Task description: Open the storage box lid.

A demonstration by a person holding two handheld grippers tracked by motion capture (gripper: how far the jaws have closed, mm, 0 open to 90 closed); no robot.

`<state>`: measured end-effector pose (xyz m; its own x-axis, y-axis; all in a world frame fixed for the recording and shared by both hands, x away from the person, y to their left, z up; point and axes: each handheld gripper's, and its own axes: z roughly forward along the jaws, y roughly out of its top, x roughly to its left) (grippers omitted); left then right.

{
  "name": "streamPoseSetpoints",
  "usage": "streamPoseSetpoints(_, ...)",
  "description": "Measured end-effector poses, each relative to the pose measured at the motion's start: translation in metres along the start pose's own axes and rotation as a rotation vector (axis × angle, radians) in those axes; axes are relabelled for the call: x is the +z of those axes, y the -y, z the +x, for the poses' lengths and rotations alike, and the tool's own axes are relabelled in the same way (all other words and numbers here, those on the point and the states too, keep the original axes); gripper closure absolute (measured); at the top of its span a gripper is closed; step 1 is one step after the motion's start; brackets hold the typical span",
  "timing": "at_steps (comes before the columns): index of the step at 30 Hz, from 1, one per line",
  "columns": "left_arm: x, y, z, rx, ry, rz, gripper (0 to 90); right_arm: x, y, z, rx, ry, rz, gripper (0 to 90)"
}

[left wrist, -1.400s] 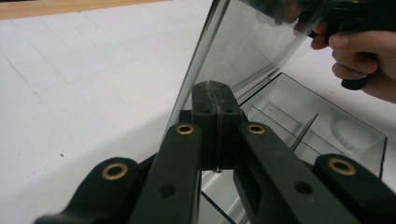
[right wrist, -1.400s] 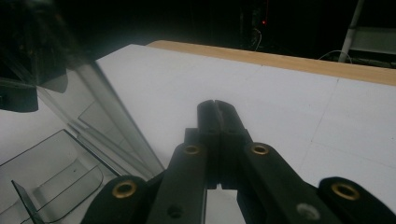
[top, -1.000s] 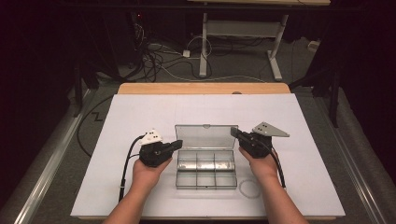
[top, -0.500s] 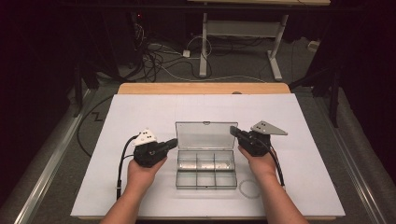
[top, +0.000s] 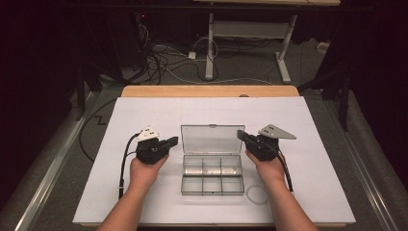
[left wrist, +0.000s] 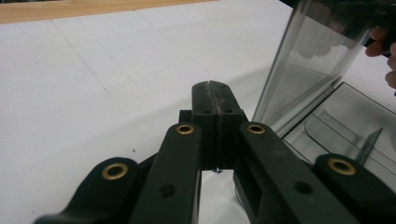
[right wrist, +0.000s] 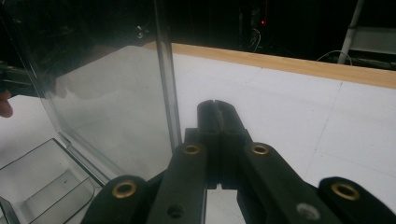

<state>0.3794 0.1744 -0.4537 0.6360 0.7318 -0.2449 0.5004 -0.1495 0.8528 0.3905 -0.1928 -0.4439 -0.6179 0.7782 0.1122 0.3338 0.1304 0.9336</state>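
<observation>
A clear plastic compartment box [top: 212,173] lies open in the middle of the white table, its lid [top: 212,139] standing up at the back. My left gripper [top: 173,141] is shut and empty, just left of the lid's edge [left wrist: 299,70]. Its closed tips [left wrist: 215,91] hover over the bare table. My right gripper [top: 240,134] is also shut with nothing in it, right beside the lid's right edge [right wrist: 164,70]. Its tips [right wrist: 216,106] point past the lid toward the far table edge. The box's empty compartments [left wrist: 345,126] show low in both gripper views [right wrist: 42,182].
A thin clear ring [top: 257,194] lies on the table near the box's front right corner. The table's wooden back edge [top: 211,91] runs behind the white sheet. Cables [top: 163,57] and a table frame [top: 250,33] stand on the dark floor beyond.
My left gripper has drawn back to the left, away from the box's side. The right gripper has stayed by the lid's right edge.
</observation>
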Motion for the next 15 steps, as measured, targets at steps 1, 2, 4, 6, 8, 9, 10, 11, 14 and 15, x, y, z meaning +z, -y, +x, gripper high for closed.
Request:
streamPoseSetpoints(1,0.002,-0.002,0.000,-0.004,0.000,0.001,87.9,0.000,0.000,0.000,0.000,0.001,0.000,90.0)
streamPoseSetpoints(2,0.004,-0.003,0.000,-0.009,0.003,0.001,87.9,0.000,0.000,0.000,0.000,0.001,0.000,90.0)
streamPoseSetpoints(4,0.008,-0.006,0.000,-0.008,0.004,0.002,87.9,0.000,0.000,-0.001,0.000,0.003,0.002,90.0)
streamPoseSetpoints(6,0.011,-0.008,0.000,-0.008,0.008,0.001,87.9,0.000,0.000,-0.001,0.001,0.004,0.003,90.0)
streamPoseSetpoints(8,0.013,-0.010,-0.001,-0.014,0.014,-0.001,87.9,0.000,0.000,-0.001,-0.001,0.005,0.002,90.0)
streamPoseSetpoints(9,0.014,-0.011,-0.001,-0.012,0.018,-0.002,87.9,0.000,0.000,-0.001,0.000,0.005,0.002,90.0)
streamPoseSetpoints(10,0.016,-0.011,-0.002,-0.009,0.019,-0.003,87.9,0.001,0.000,-0.001,0.002,0.005,0.003,90.0)
streamPoseSetpoints(11,0.017,-0.011,-0.002,-0.013,0.023,-0.007,87.9,0.001,0.000,-0.001,0.001,0.005,0.002,90.0)
streamPoseSetpoints(14,0.020,-0.012,-0.002,-0.009,0.027,-0.011,87.9,0.003,0.001,-0.003,0.001,0.007,0.007,90.0)
streamPoseSetpoints(15,0.022,-0.011,-0.002,-0.007,0.031,-0.009,87.9,0.004,0.001,-0.004,0.004,0.009,0.009,90.0)
